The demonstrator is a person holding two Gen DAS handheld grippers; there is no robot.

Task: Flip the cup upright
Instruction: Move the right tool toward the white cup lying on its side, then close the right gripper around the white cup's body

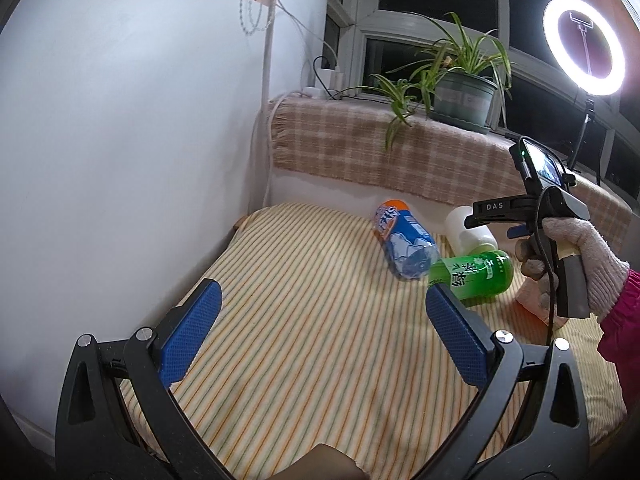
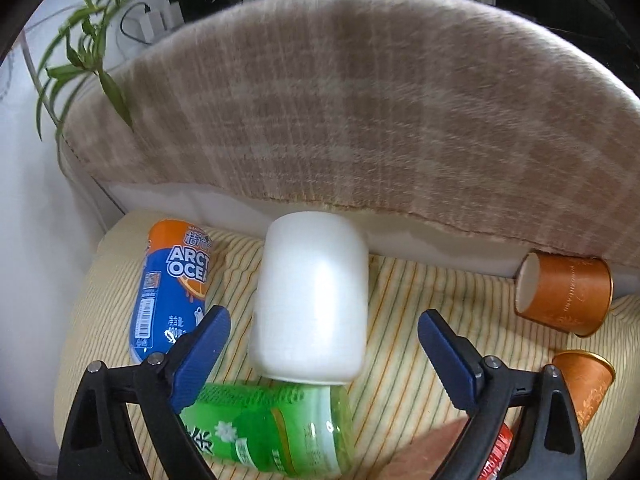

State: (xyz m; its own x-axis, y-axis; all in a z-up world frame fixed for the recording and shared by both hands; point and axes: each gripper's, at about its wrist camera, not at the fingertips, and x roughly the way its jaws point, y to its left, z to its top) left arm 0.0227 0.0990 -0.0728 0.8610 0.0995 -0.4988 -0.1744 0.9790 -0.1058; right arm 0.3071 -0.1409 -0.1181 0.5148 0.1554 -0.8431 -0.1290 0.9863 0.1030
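Note:
A white cup [image 2: 312,300] lies on its side on the striped cloth [image 2: 400,320], base toward the back, mouth toward the camera, touching a green tea bottle [image 2: 272,432]. My right gripper [image 2: 324,336] is open, its blue pads either side of the cup's mouth end, apart from it. In the left wrist view the white cup [image 1: 468,232] sits behind the green bottle [image 1: 476,276], partly hidden by the right gripper's body [image 1: 520,208]. My left gripper [image 1: 320,308] is open and empty, well short of the objects.
An orange-and-blue Arctic Ocean bottle [image 2: 172,284] lies left of the cup. Two brown paper cups [image 2: 564,292] [image 2: 584,384] lie at the right. A plaid blanket [image 2: 360,100] hangs over the ledge behind. A white wall [image 1: 120,140] stands left; a potted plant [image 1: 460,92] and ring light [image 1: 584,46] stand behind.

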